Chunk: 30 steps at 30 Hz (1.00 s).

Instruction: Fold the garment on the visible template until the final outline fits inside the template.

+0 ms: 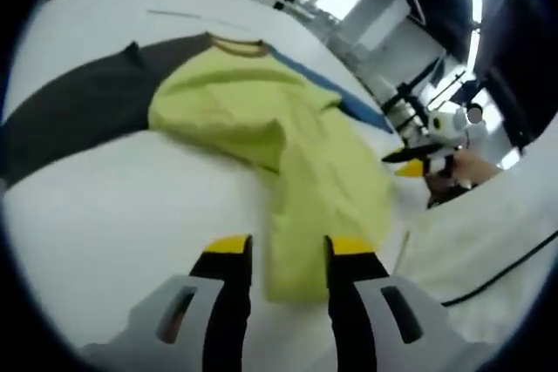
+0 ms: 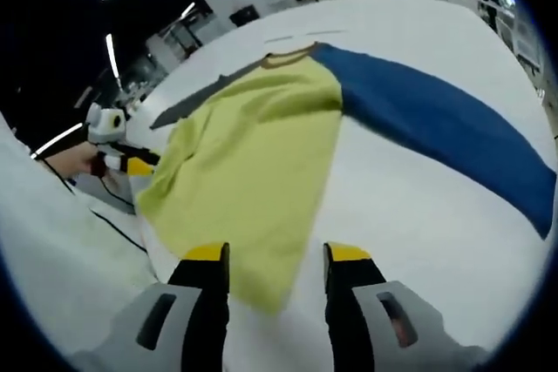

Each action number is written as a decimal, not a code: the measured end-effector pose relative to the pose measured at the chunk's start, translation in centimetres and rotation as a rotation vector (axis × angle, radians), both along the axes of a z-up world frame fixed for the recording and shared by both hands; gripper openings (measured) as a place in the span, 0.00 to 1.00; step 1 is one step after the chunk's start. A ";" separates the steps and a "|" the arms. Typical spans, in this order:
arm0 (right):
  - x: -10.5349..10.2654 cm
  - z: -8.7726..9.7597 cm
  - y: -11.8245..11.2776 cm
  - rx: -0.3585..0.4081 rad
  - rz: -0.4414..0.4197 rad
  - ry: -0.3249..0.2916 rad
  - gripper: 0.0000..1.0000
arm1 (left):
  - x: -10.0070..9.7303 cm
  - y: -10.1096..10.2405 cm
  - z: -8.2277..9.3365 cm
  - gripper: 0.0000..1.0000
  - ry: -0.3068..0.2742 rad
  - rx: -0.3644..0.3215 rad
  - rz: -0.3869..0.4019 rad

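In the left gripper view, the left gripper is held above the white table, jaws spread wide with nothing between them. The yellow-green garment is laid partly folded beyond the jaws, resting over a dark grey template and a blue template. The right gripper is seen at the garment's far edge.

In the right gripper view, the right gripper is likewise spread wide and empty, the garment's lower edge lying beyond its jaws. The blue template is stretched out beside the garment on the table. The left gripper is seen near the garment's side; its jaws cannot be judged here.
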State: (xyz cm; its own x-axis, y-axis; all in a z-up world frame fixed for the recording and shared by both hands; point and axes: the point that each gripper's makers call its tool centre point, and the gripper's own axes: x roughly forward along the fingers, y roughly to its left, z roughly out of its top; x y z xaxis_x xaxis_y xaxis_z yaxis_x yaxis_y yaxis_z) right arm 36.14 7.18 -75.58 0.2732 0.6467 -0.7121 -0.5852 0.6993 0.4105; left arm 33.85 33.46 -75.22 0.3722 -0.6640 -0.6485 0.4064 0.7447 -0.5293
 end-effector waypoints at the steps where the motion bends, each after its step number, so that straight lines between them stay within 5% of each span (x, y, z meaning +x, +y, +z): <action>1: -0.1 0.0 0.1 0.003 0.009 0.002 0.40 | 0.1 0.0 0.0 0.26 0.001 -0.001 -0.002; 30: 0.5 -1.0 -0.4 -0.101 0.060 -0.065 0.03 | 0.0 -0.4 -1.6 0.00 0.050 0.038 -0.005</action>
State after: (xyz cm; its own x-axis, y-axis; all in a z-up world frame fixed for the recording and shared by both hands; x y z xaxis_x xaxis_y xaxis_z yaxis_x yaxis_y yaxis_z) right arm 36.60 6.78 -76.63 0.2836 0.5891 -0.7566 -0.6502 0.6981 0.2999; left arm 33.88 33.04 -76.78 0.3353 -0.6405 -0.6910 0.3837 0.7626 -0.5207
